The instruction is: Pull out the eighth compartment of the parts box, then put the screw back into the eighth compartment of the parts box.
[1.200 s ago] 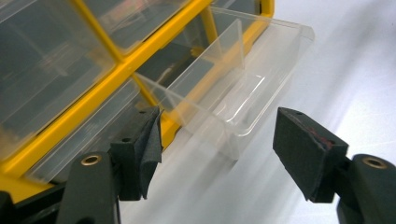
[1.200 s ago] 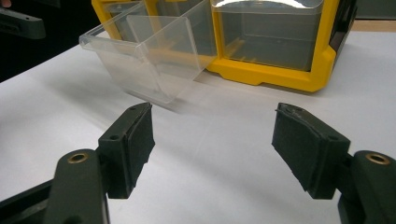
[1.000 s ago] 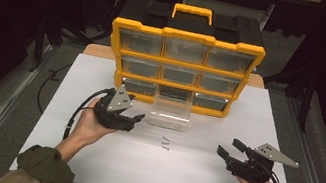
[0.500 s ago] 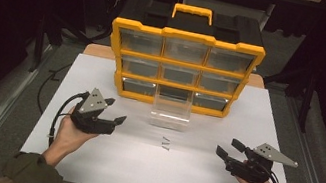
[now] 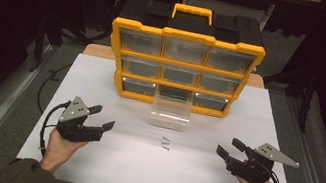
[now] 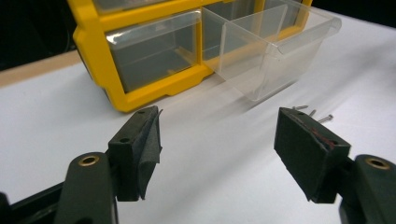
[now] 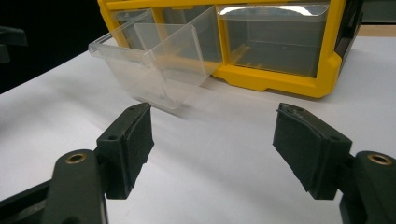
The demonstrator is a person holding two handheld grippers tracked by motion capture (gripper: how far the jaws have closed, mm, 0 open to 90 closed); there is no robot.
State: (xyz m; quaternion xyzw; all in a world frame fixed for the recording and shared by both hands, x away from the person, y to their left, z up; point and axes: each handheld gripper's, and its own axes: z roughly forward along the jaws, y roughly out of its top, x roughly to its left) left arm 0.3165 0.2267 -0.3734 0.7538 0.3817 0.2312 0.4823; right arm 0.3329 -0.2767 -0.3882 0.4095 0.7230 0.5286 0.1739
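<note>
Tongs (image 5: 99, 117) (image 5: 227, 148): two, both agape, empty; three screws (image 5: 165, 144); one pulled-out drawer (image 5: 171, 112)

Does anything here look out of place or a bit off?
Yes. The clear drawer in the bottom row of the yellow organizer is pulled far out onto the table, while the others sit flush. A few small screws lie loose on the white tabletop in front of it. Both claws, left and right, are open and empty.

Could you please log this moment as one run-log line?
left hand-held gripper: open, empty | right hand-held gripper: open, empty | clear drawer: pulled out | screws: on table
</note>
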